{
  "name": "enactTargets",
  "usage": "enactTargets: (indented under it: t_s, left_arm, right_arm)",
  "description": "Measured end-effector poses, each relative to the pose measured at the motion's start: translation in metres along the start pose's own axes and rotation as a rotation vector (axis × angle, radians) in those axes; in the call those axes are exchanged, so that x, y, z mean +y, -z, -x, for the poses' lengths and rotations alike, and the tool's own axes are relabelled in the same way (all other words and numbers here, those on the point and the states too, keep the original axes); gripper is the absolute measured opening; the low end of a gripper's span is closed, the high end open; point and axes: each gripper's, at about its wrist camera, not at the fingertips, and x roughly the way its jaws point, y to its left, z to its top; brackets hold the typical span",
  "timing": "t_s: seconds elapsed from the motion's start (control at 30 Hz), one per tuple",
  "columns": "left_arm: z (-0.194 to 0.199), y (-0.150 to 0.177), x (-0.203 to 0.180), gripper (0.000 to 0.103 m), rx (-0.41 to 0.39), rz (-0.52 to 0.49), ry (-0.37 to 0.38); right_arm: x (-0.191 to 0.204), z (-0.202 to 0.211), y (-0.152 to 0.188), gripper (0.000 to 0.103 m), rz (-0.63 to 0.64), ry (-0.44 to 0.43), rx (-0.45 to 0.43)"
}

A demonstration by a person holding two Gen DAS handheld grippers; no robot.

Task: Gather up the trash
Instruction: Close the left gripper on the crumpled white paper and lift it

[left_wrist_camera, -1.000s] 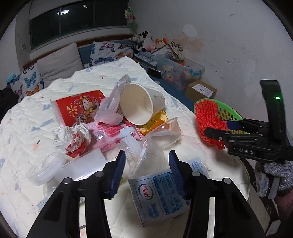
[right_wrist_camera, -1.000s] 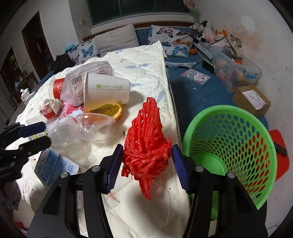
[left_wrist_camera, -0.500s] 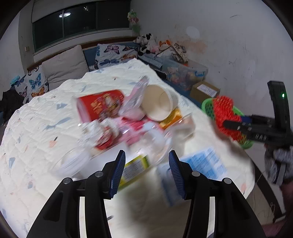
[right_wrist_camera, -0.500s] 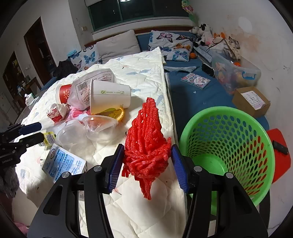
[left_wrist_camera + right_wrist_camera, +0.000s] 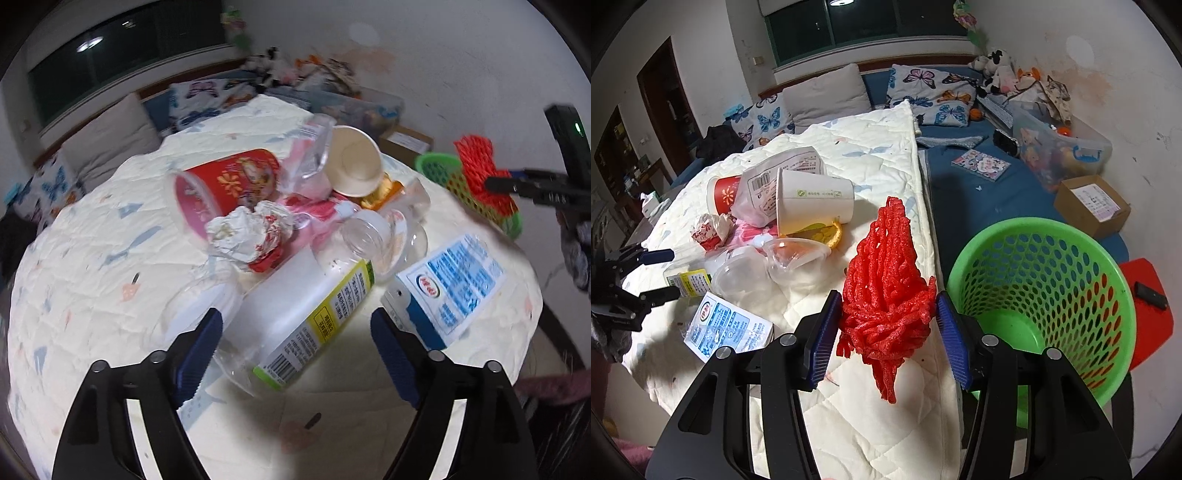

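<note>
On the white quilt (image 5: 92,266) lies a heap of trash. My left gripper (image 5: 295,325) hangs over it, its jaws opening wide. A clear plastic bottle with a yellow-green label (image 5: 303,314) lies between the fingers, untouched by the pads. A blue-and-white milk carton (image 5: 450,280) lies right of it. Behind are a crumpled wrapper (image 5: 247,232), a red cup (image 5: 225,184) and a paper cup (image 5: 354,162). My right gripper (image 5: 888,321) is shut on a red foam net (image 5: 886,277), held above the quilt's edge, just left of the green basket (image 5: 1049,225).
Clear plastic lids (image 5: 798,254) lie by the paper cup (image 5: 812,203). Right of the quilt runs a blue sheet with a booklet (image 5: 980,166), a toy bin (image 5: 1060,151) and a cardboard box (image 5: 1093,203). A red stool (image 5: 1148,314) stands behind the basket.
My left gripper slid leftward over the heap and its jaws spread wide, now framing the bottle instead of the carton. The right gripper keeps the red net and has barely moved.
</note>
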Motion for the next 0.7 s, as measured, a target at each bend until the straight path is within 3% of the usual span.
enactTargets:
  t_s: [0.1,0.27,0.37,0.6,0.7]
  left_arm:
    - [-0.006,-0.004,-0.003,0.083,0.019,-0.077,0.020]
    - [-0.016,-0.011,0.004,0.083,0.056,-0.098,0.127]
    - [-0.022,-0.014,0.005,0.083,0.065,-0.112,0.137]
    - [-0.021,-0.028,0.016,0.082,0.031,-0.069,0.183]
    - [-0.022,-0.035,0.029,0.077,0.009,0.018,0.181]
  right_arm:
    - [0.000,0.000,-0.002,0.053,-0.006,0.002,0.006]
    - [0.004,-0.001,-0.005,0.053,-0.005,0.014,0.007]
    - [0.006,-0.003,-0.007,0.053,-0.002,0.014,0.012]
    - [0.007,-0.008,-0.011,0.053,0.000,0.011,0.015]
    - [0.007,-0.010,-0.012,0.053,-0.001,0.009,0.014]
